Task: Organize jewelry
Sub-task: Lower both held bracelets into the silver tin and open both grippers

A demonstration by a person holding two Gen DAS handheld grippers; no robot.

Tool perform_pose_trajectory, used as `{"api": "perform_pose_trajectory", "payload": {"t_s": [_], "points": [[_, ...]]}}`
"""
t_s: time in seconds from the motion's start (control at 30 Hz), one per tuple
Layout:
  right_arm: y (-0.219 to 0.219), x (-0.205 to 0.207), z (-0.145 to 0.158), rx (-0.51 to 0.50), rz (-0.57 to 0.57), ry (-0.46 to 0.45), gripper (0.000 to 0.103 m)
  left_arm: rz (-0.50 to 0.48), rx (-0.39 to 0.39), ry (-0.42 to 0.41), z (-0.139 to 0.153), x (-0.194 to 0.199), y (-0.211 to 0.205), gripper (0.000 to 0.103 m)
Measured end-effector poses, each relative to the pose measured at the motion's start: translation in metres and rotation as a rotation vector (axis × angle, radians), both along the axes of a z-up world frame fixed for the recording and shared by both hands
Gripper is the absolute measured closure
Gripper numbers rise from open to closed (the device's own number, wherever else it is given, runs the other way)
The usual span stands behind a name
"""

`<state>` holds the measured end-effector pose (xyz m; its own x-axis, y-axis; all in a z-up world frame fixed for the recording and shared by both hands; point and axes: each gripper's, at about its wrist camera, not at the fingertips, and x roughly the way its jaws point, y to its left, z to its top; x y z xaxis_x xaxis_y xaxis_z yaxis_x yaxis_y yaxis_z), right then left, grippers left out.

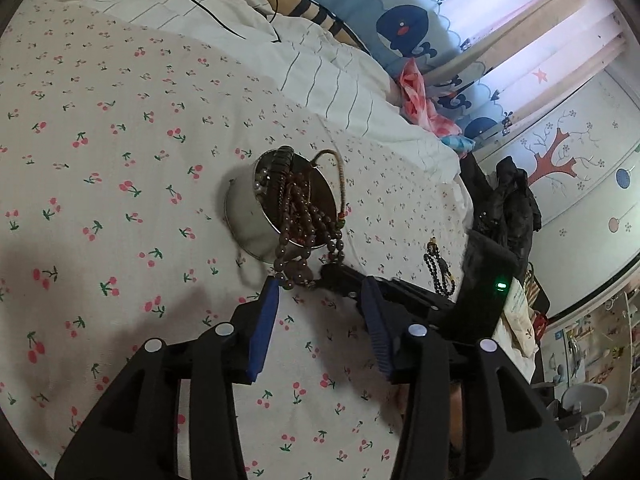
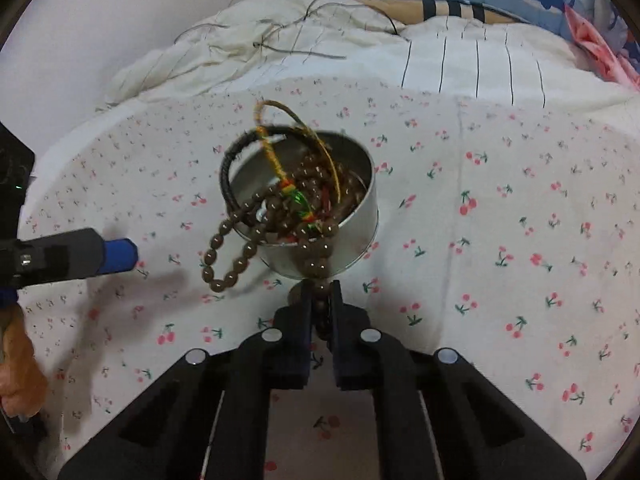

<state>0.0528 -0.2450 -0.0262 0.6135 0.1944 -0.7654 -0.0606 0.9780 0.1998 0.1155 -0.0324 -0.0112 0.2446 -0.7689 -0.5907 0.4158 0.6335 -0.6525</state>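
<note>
brown bead strand (image 2: 304, 240): draped over near rim of tin, tail running straight down toward right jaws, long axis near-far
tin (image 2: 360, 216): on bed, mid-scene, stuffed with bracelets
right gripper (image 2: 322, 300): nearer, jaws pinching strand end
left gripper (image 1: 318, 292): jaws spread, just near tin
black bead bracelet (image 1: 440, 272): loose on bed, right
</note>
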Motion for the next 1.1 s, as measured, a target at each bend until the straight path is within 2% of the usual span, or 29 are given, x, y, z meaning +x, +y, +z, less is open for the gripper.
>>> {"api": "perform_pose_trajectory", "payload": {"t_s": [0.17,0.37,0.53,0.63,0.67,0.73,0.77,0.87,0.93,1.1], "points": [[-0.009,-0.001,0.043,0.085,-0.015,-0.099,0.095,0.022,-0.022,0.0,0.004,0.005,0.01,0.06],[0.0,0.03,0.073,0.062,0.014,-0.155,0.095,0.048,-0.039,0.008,0.006,0.008,0.018,0.056],[0.009,0.058,0.057,0.075,0.028,-0.15,0.095,0.05,-0.035,0.027,-0.001,0.011,0.017,0.055],[0.012,0.075,0.03,0.083,0.04,-0.025,0.093,0.051,-0.034,0.034,-0.003,0.012,0.018,0.054],[0.012,0.076,0.026,0.083,0.043,0.006,0.074,0.05,-0.035,0.037,-0.004,0.013,0.018,0.054],[0.011,0.069,0.027,0.059,0.041,0.003,0.047,0.05,-0.033,0.04,-0.005,0.013,0.019,0.054],[0.008,0.059,0.034,0.056,0.03,-0.034,0.04,0.053,-0.032,0.041,-0.005,0.013,0.02,0.053],[-0.007,0.027,0.053,0.099,-0.01,-0.102,0.032,0.06,-0.041,0.044,-0.004,0.013,0.023,0.053],[-0.007,0.007,0.056,0.06,-0.019,-0.11,0.032,0.067,-0.043,0.04,-0.002,0.012,0.026,0.053],[0.016,-0.005,0.021,-0.061,0.022,-0.008,0.032,0.089,-0.05,0.047,-0.001,0.011,0.032,0.049]]}}
